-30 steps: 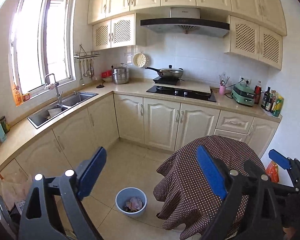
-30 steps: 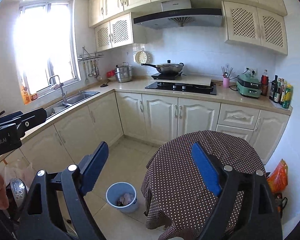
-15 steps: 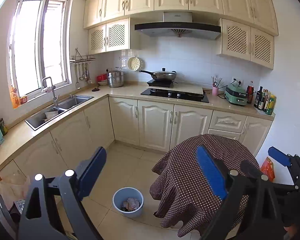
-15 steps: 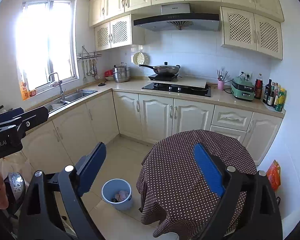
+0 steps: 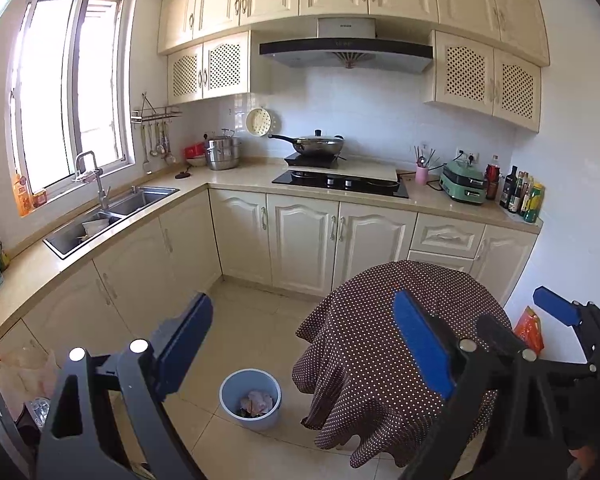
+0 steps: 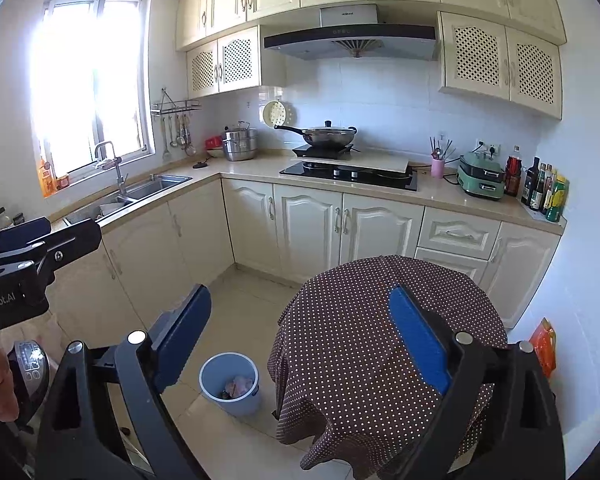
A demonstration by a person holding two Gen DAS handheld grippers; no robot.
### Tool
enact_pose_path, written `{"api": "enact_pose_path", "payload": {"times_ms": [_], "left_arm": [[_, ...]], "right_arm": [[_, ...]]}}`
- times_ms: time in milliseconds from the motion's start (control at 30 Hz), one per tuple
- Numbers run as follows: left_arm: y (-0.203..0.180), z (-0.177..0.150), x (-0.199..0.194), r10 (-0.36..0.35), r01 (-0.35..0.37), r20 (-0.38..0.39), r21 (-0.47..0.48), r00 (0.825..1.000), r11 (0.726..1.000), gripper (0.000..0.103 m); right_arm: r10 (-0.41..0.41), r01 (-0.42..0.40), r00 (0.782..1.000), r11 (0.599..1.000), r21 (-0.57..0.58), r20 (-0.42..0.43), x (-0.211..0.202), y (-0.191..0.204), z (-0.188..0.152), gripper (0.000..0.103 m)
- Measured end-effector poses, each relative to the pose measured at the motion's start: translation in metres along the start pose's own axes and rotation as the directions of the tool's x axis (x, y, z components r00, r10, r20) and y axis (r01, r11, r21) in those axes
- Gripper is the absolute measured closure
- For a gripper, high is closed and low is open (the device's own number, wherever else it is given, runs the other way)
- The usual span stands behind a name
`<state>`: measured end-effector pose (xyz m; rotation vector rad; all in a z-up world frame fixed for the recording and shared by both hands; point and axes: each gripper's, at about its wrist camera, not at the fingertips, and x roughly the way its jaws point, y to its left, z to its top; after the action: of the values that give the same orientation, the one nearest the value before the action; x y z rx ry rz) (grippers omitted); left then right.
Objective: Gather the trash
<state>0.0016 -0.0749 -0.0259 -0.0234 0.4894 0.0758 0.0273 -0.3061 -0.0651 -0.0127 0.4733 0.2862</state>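
A light blue trash bin [image 5: 250,398] stands on the tiled floor left of a round table, with crumpled pink and white waste inside; it also shows in the right wrist view [image 6: 229,383]. My left gripper [image 5: 304,332] is open and empty, held high above the floor and well short of the bin. My right gripper [image 6: 300,326] is open and empty too, at a similar height. The right gripper's fingertip [image 5: 556,307] shows at the right edge of the left wrist view. The left gripper's body [image 6: 28,256] shows at the left of the right wrist view.
A round table with a brown polka-dot cloth [image 5: 400,340] stands right of the bin [image 6: 380,340]. An L-shaped counter [image 5: 236,182] holds a sink [image 5: 108,216], a hob and a wok. An orange bag [image 5: 530,328] leans by the right wall. A plastic bag [image 5: 20,376] hangs at the left.
Both grippers have pulled back and risen a little, so the table and bin look slightly farther away and more of the upper cabinets shows. Both grippers stay open.
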Motion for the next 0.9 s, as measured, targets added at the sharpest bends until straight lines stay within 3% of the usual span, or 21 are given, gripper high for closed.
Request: {"api": "enact_pose_path", "payload": {"times_ms": [900], "left_arm": [[0.000, 0.002, 0.016, -0.008, 0.008, -0.022, 0.012, 1.000, 1.000, 0.013]], "right_arm": [[0.010, -0.010, 1.000, 1.000, 0.006, -0.026, 0.015, -0.001, 0.000, 0.014]]}}
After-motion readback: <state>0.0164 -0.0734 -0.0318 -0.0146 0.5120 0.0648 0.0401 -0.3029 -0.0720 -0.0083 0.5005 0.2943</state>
